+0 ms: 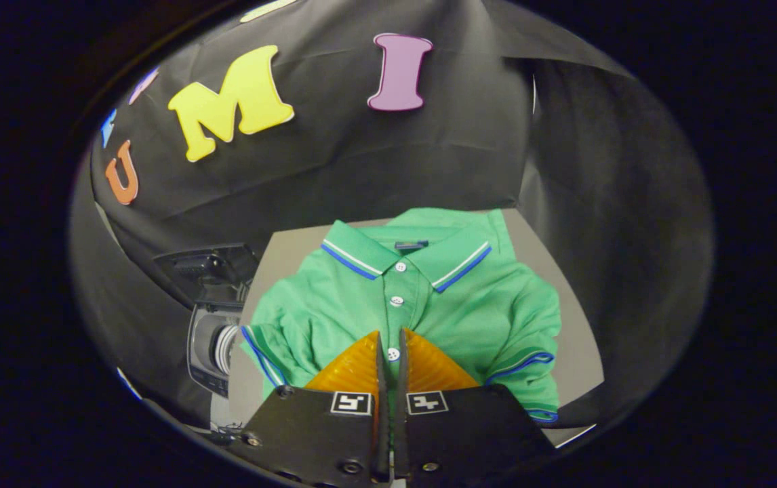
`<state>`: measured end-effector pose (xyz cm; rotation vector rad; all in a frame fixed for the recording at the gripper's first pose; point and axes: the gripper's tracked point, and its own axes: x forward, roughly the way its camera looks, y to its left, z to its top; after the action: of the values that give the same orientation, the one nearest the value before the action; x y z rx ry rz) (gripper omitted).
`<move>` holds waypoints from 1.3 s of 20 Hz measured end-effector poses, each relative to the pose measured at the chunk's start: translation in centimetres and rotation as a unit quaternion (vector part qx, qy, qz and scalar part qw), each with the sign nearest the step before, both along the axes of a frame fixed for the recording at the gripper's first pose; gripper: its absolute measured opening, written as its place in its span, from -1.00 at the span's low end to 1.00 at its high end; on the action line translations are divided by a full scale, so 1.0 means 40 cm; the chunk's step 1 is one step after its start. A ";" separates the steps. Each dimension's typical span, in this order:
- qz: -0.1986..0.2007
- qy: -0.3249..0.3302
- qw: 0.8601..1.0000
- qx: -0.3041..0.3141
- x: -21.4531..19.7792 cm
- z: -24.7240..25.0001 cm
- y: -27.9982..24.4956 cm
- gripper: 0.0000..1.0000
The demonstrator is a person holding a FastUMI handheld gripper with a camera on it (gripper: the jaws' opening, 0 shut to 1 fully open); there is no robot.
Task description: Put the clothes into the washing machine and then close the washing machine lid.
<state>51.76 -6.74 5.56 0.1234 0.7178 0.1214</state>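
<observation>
Grey surface (565, 285) at frame centre carries a green polo shirt (429, 298), collar pointing away, lying directly ahead of and under the gripper (390, 349), whose fingers are nearly closed, holding nothing evident.

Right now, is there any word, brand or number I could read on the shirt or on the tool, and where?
Nothing here reads as text.
Neck label inside the collar of the green polo shirt: too small to read.
Square markers on the tongs: black-and-white patterns, not words.
The tongs are shut, tips over the shirt's button strip.
</observation>
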 end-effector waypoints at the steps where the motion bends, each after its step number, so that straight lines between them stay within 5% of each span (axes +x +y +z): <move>1: 0.000 -0.005 1.000 0.002 -0.001 0.022 0.002 -0.88; 11: 0.017 -0.090 0.996 -0.010 -0.048 0.267 0.063 -0.88; 26: 0.124 -0.133 0.983 0.018 -0.113 0.434 0.411 -0.89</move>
<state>47.25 9.70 22.93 0.0497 0.4615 0.3827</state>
